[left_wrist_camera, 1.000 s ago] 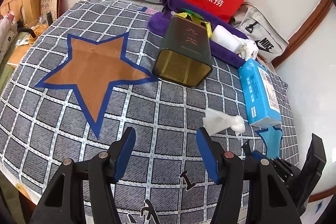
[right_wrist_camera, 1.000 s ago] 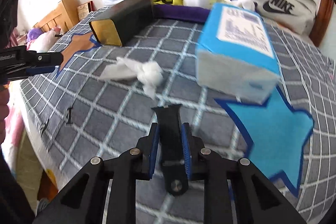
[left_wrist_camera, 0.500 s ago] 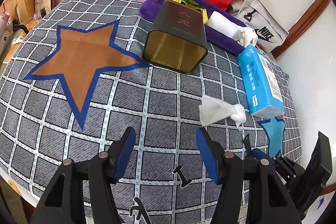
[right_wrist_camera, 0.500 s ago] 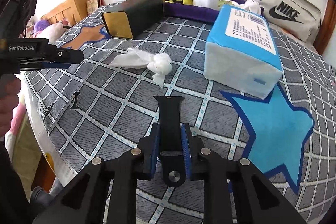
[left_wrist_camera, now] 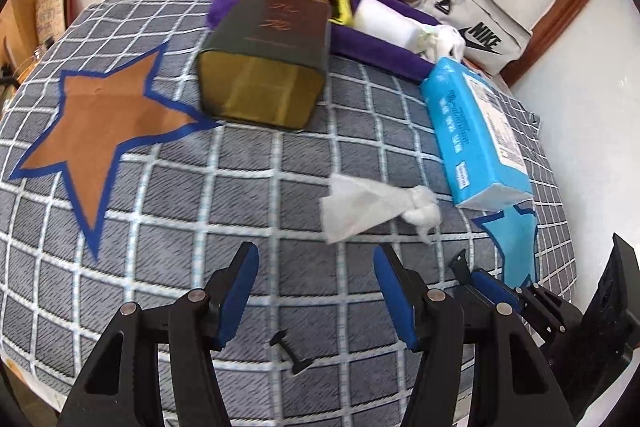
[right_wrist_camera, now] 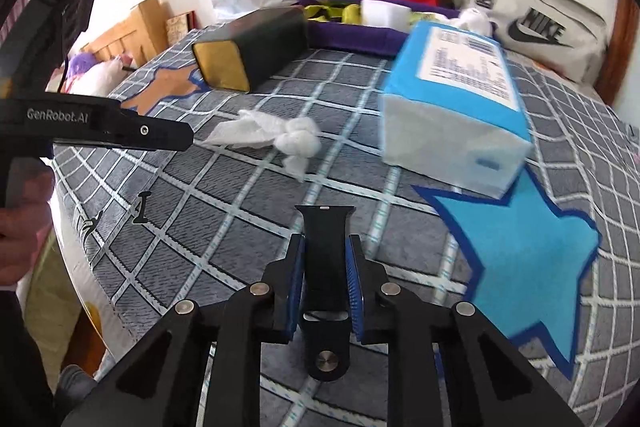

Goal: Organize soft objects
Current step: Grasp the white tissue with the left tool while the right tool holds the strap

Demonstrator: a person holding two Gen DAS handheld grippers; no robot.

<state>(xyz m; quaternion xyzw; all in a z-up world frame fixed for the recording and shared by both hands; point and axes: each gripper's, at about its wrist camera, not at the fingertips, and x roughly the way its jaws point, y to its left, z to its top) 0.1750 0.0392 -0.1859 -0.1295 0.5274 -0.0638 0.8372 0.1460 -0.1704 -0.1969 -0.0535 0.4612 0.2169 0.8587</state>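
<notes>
Left claw lining up on the crumpled tissue while the right keeps the strap.
Left wrist: left gripper [left_wrist_camera: 316, 281] gapes empty just short of the crumpled tissue [left_wrist_camera: 376, 205]; next, reach forward. Right wrist: right gripper [right_wrist_camera: 326, 277] pinches a black watch strap [right_wrist_camera: 325, 263] above the checked blanket [right_wrist_camera: 224, 227].

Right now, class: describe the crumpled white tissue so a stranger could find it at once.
Start at the grey checked bedspread. Between the dark tin lying on its side and the blue tissue pack lies the crumpled white tissue, alone, loose, one end balled up.
</notes>
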